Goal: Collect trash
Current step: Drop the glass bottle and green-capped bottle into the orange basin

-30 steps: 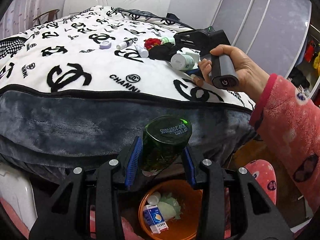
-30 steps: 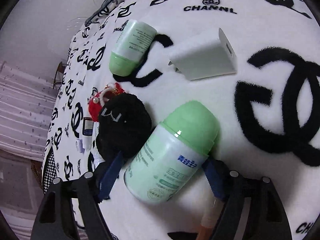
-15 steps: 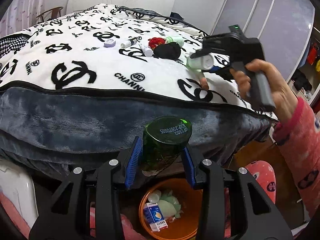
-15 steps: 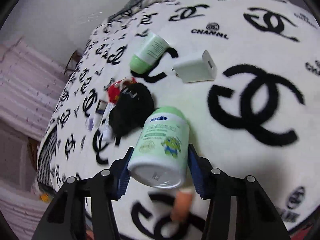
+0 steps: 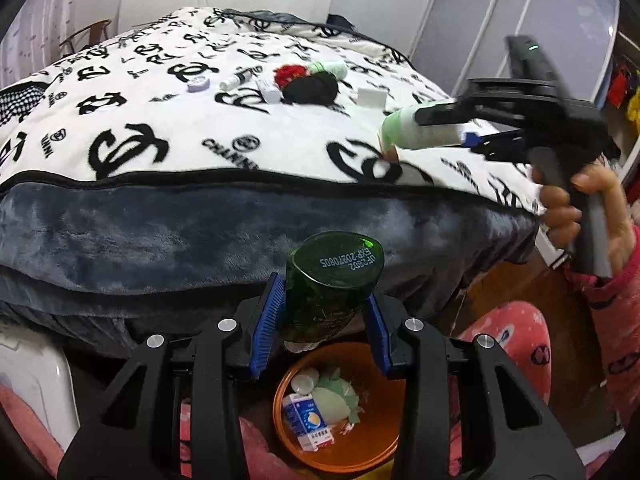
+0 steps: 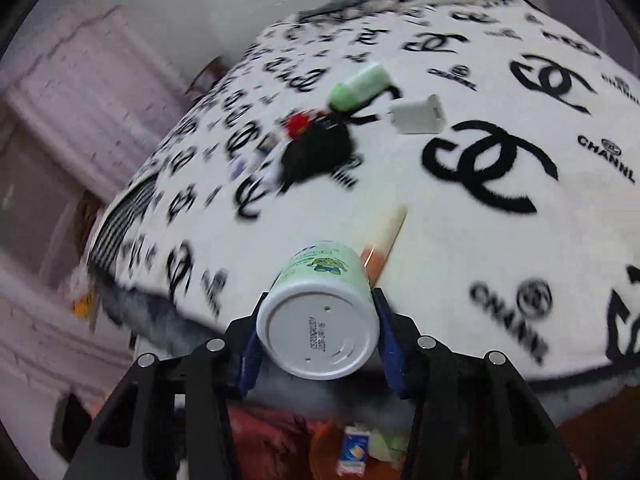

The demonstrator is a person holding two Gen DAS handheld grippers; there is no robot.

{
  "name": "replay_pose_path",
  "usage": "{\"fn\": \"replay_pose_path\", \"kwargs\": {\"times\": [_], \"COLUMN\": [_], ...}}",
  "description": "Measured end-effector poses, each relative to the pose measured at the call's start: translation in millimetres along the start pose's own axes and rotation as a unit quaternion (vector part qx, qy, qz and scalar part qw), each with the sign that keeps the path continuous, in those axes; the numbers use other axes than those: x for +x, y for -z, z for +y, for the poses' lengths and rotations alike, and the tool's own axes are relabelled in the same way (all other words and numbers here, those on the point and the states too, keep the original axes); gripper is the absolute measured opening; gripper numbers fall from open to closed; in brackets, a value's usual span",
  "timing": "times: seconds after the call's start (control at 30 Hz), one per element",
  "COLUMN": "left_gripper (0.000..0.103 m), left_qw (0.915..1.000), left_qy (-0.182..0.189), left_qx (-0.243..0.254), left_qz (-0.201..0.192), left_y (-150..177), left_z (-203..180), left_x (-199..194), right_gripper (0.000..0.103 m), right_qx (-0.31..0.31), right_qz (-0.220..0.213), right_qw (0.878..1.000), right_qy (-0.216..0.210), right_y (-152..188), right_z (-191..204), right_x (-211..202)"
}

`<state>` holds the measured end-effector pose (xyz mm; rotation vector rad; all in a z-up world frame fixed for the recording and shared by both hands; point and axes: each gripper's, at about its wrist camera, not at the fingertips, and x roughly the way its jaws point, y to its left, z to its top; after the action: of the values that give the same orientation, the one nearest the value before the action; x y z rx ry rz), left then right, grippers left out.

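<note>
My left gripper (image 5: 323, 320) is shut on a dark green bottle (image 5: 330, 280), bottom towards the camera, held above an orange bin (image 5: 340, 446) on the floor. The bin holds a small blue-and-white carton (image 5: 307, 424) and pale green scraps. My right gripper (image 6: 318, 334) is shut on a white bottle with a green cap (image 6: 320, 312), lifted off the bed near its edge. It also shows in the left wrist view (image 5: 424, 130), held over the bed's right side.
On the logo-print blanket (image 5: 160, 120) lie a second green-capped bottle (image 6: 360, 86), a white charger (image 6: 420, 114), a black-and-red plush (image 6: 316, 148), an orange tube (image 6: 384, 240), a lilac jar (image 5: 198, 84) and small tubes (image 5: 240, 78). A wardrobe (image 5: 520, 20) stands to the right.
My right gripper closed on the white bottle, lifted it off the blanket and pulled back towards the bed's edge. The left gripper stayed over the bin with the green bottle.
</note>
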<state>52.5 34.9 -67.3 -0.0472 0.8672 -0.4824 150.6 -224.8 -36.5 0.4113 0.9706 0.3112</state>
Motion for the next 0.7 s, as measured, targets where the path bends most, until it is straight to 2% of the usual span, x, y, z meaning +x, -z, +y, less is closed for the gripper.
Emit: {"fn": "replay_pose_path", "kwargs": {"times": [0.23,0.33,0.4,0.53,0.63,0.7], "left_gripper": [0.039,0.039,0.039,0.039,0.039,0.039], "left_qw": [0.9979,0.9922,0.9855,0.9698,0.952,0.9378], "left_qy": [0.025,0.045,0.039,0.016,-0.004,-0.019], "left_qx": [0.017,0.024,0.025,0.019,0.015,0.004], "left_qz": [0.058,0.114,0.163,0.243,0.306,0.346], "left_y": [28,52,69,96,116,131], "left_z": [-10,-17,-19,-16,-14,-10], "left_x": [21,47,75,136,185,217], "right_gripper": [0.048,0.048,0.048,0.048,0.048,0.048], "right_qx": [-0.057,-0.062,-0.053,-0.012,0.006,0.011], "right_qz": [0.039,0.082,0.111,0.198,0.265,0.291], "right_qw": [0.996,0.993,0.991,0.98,0.964,0.956], "right_qy": [-0.054,-0.061,-0.054,-0.019,0.022,0.04], "right_y": [74,116,138,187,222,236], "right_z": [14,6,-6,-49,-79,-89], "right_x": [-31,-22,-7,54,108,132]}}
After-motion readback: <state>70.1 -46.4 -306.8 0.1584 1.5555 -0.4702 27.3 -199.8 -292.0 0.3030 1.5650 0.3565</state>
